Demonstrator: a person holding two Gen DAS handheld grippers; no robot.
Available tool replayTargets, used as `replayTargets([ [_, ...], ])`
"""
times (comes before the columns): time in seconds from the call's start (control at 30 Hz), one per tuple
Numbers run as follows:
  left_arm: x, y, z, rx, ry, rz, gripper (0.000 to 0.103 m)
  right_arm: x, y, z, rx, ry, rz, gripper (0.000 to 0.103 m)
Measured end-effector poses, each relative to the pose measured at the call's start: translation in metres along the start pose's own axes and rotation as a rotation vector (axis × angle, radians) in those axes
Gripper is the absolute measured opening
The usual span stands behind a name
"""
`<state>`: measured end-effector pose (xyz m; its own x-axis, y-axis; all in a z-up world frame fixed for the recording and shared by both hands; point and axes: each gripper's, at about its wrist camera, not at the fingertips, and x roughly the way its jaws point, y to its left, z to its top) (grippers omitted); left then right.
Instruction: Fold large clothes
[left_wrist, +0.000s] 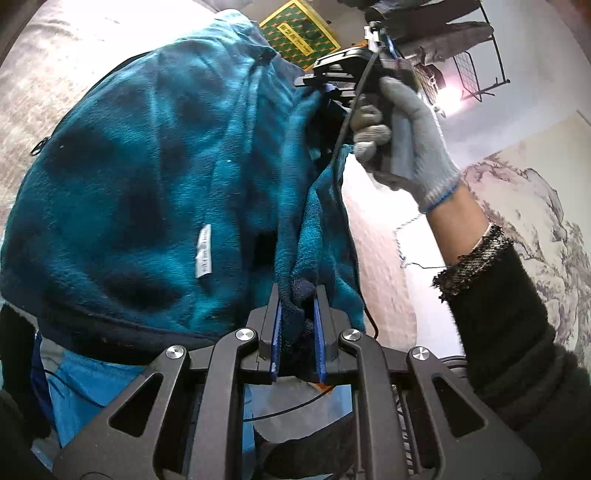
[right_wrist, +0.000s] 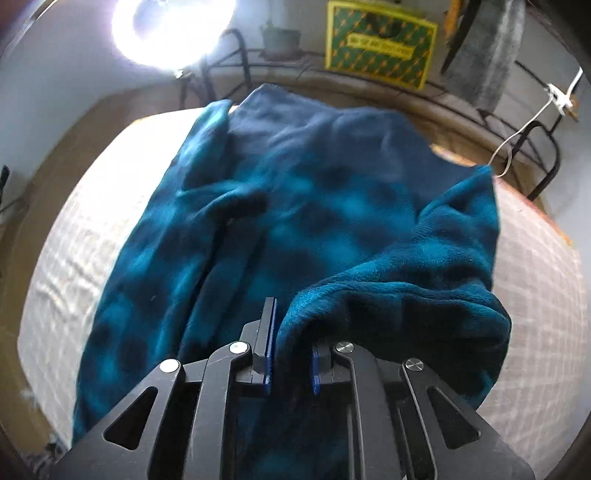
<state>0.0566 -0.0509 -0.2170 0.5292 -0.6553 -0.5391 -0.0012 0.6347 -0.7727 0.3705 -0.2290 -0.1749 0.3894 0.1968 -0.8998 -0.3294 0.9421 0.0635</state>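
Gripping a bunched fold of the teal fleece garment (left_wrist: 147, 177), the left tool (left_wrist: 298, 314) is seen with its blue pads narrowly set and dark-edged fabric pressed between them; the garment is lifted and hangs broadly across the left wrist view, with a small white label (left_wrist: 204, 251) shown on its surface. In the same view the right tool (left_wrist: 341, 79) is held up by a hand in a grey knit glove (left_wrist: 402, 147), a dark fuzzy sleeve (left_wrist: 509, 332) being visible below it; teal cloth is stretched between the two tools. From the right wrist view the right tool (right_wrist: 291, 347) is seen with its pads narrowly apart and a thick fold of the fleece caught between them, draped over the right finger; whether the pads press firmly cannot be told, since the frame is blurred. Much of the garment is spread on a bed (right_wrist: 74, 229) with a pale checked cover; a yellow and green patterned box (right_wrist: 380, 44) is seen beyond, beside a bright lamp (right_wrist: 170, 26).
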Motion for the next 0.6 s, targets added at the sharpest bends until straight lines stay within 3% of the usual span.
replayTargets([
  [0.17,-0.004,0.0,0.0,0.006,-0.01,-0.009,0.013,-0.04,-0.04,-0.001,0.08,-0.035,0.217,0.021],
  [0.27,-0.005,0.001,-0.001,0.004,-0.01,-0.023,0.013,-0.073,-0.074,-0.005,0.091,-0.127,0.154,0.021],
  [0.4,-0.01,0.002,0.0,0.016,-0.008,-0.029,0.013,-0.071,-0.092,-0.012,0.027,-0.113,0.019,0.025],
  [0.5,-0.008,0.0,0.003,0.024,-0.008,-0.025,0.013,-0.066,-0.105,-0.022,0.017,-0.053,0.095,0.026],
  [0.6,-0.007,0.0,0.003,0.027,-0.008,-0.029,0.013,-0.074,-0.129,-0.034,0.079,-0.04,0.267,0.027],
])
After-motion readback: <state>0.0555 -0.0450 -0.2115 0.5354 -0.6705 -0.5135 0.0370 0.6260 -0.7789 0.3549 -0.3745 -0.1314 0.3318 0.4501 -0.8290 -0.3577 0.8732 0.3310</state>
